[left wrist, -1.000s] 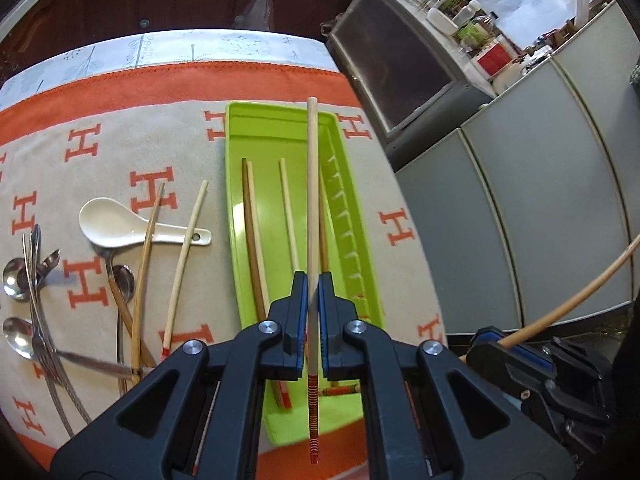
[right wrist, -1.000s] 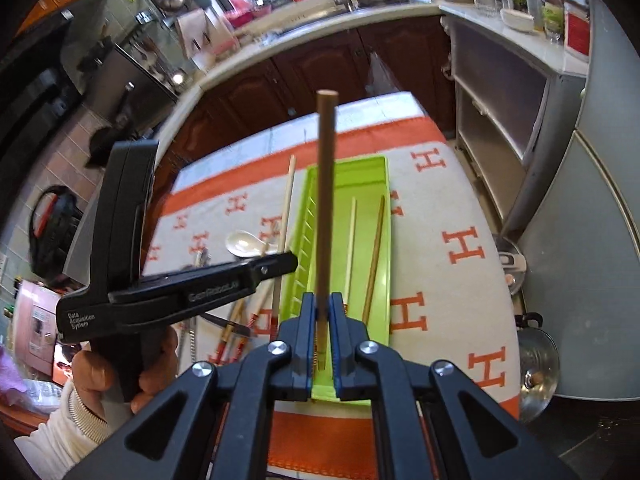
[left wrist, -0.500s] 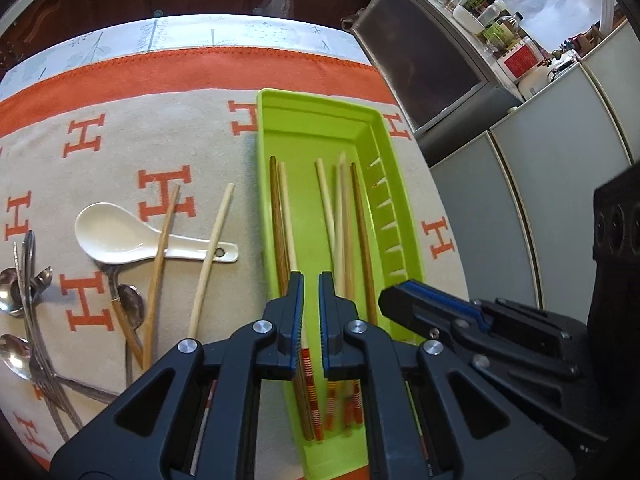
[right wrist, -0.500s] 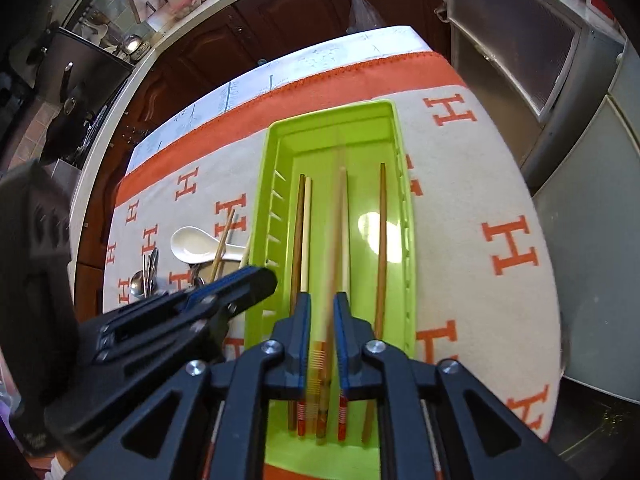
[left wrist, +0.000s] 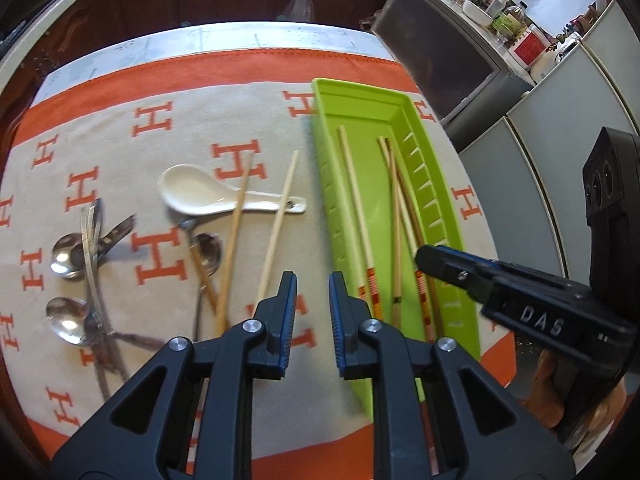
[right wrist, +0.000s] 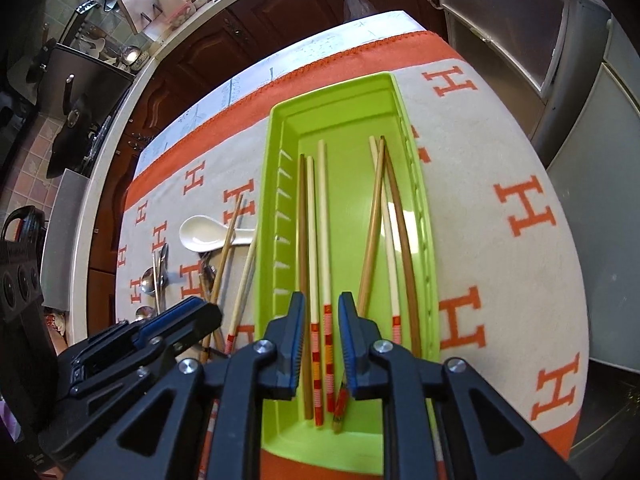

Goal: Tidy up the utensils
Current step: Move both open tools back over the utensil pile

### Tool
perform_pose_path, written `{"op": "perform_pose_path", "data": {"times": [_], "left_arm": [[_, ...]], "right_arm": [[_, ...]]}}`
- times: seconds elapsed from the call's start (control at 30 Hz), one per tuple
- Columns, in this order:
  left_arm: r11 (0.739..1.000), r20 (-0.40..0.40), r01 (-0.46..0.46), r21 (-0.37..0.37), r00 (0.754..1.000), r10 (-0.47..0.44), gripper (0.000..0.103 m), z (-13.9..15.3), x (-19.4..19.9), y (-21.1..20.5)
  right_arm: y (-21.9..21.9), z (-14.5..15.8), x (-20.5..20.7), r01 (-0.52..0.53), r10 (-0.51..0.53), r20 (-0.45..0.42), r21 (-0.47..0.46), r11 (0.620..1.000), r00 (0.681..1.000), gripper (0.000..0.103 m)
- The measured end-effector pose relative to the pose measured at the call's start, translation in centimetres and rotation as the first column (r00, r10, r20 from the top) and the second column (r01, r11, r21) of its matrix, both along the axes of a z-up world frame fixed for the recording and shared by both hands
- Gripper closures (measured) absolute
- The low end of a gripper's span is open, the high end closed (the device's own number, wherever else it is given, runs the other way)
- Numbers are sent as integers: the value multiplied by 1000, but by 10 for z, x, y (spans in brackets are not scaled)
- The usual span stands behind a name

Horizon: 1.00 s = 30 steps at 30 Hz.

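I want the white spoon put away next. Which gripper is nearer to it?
Left. The left gripper hovers over the cloth just right of the white spoon; the right gripper is over the green tray.

A glossy, smooth lime-green plastic tray (right wrist: 270, 184) holds wooden chopsticks (right wrist: 323, 220) in pale and darker brown tones, their ends banded in red and orange paint. It rests on a matt woven cloth (left wrist: 120, 152), cream with orange lettering and border, beside a glazed white ceramic spoon (left wrist: 192, 192) and polished, mirror-bright metal spoons (left wrist: 66, 258). Both the left gripper (left wrist: 313, 292) and the right gripper (right wrist: 320, 320) are matt black plastic with ribbed blue pads and bright metal screws.
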<state>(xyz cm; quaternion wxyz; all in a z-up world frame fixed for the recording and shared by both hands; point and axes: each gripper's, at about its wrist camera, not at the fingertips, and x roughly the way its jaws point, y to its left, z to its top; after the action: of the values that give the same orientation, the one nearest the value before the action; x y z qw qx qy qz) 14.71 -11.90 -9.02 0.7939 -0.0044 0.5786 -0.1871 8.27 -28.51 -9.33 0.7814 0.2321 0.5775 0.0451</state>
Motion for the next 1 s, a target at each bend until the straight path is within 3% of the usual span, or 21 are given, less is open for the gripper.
{"op": "perform_pose_path", "data": {"times": [0.27,0.43,0.6,0.8,1.0], "left_arm": [[996,31,-92,12,995,92,89,12,-33,85],[984,69,-172,56,983,168,89,13,-51,142],[968,47,-244,61,969,241,89,-6,-59,191],[969,43,-234,79,972,231,89,-29,-71,207],[973,38,-220,65,975,218,89,-42,-79,213]], "right_arm": [[36,16,-15,-63,61,46,28,998,997,87],[78,28,-20,-155,152,83,30,987,985,87],[134,26,-23,-281,279,97,8,960,955,87],[200,2,-29,-415,420,89,-68,907,903,87],[232,-23,-27,-456,461,51,-81,886,886,87]]}}
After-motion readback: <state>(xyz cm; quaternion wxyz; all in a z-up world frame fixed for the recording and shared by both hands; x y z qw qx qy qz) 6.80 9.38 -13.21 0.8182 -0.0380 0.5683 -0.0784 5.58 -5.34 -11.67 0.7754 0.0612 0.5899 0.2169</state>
